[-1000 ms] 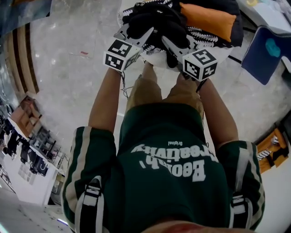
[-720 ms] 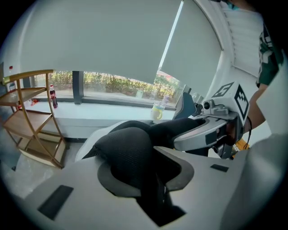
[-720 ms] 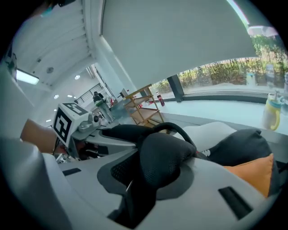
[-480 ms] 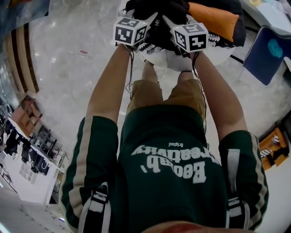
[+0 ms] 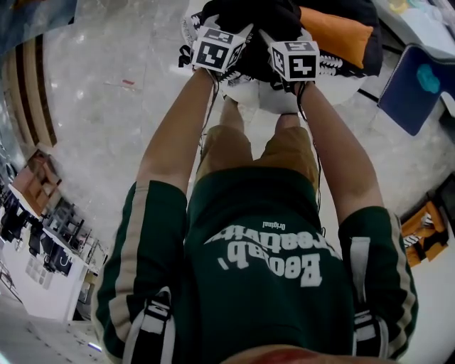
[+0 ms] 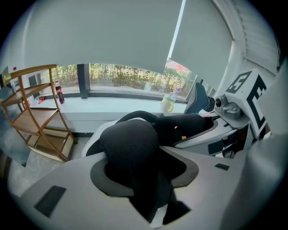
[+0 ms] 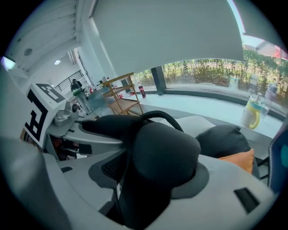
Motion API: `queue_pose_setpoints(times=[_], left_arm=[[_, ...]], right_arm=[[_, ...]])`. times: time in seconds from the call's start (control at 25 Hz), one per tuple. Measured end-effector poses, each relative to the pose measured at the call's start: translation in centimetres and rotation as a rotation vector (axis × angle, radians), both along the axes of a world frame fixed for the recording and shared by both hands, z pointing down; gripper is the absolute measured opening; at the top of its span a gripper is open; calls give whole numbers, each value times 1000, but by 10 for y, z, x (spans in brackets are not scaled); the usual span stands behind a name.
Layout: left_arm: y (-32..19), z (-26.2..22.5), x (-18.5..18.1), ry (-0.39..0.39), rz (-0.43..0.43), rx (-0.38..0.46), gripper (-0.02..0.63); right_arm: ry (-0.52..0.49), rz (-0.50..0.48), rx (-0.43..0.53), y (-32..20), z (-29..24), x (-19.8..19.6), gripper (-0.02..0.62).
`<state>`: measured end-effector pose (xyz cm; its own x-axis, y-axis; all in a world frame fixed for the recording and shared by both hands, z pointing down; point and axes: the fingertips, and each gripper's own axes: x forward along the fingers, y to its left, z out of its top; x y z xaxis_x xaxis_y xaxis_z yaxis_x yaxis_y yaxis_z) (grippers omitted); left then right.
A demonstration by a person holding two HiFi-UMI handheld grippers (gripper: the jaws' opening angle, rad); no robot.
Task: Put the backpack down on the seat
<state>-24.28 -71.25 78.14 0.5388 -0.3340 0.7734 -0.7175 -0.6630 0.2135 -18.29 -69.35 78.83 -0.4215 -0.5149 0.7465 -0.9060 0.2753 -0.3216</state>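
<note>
The black mesh backpack [image 5: 250, 15] rests on the white seat [image 5: 279, 99]. Its padded shoulder straps [image 6: 130, 143] face the person and its top carry loop [image 7: 163, 117] is uppermost, but the tools hide its long axis. The left tool [image 6: 144, 168] and right tool [image 7: 153, 177] have just been opening, and a strap lies loose between each one's parted jaws. Since a second ago both arms have reached farther forward and the marker cubes [image 5: 217, 50] have drawn together. An orange cushion [image 5: 335, 32] lies just right of the pack. A wooden shelf rack [image 6: 38, 112] stands beyond.
</note>
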Motion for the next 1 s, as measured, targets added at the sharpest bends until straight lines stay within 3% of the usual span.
queue_pose_setpoints(times=[0.16,0.32,0.56,1.0], left_arm=[[2,2,-6,-74,4,13,285],[13,14,-17,-139,26,37,325],[25,17,-23,-161,34,55,325],[37,12,-22,-124,26,43,325]], right_arm=[[99,58,-13,5,3,24,272],[156,70,-39,26,16,37,281],[207,30,-42,52,28,51,285],[242,66,-34,74,19,67,288]])
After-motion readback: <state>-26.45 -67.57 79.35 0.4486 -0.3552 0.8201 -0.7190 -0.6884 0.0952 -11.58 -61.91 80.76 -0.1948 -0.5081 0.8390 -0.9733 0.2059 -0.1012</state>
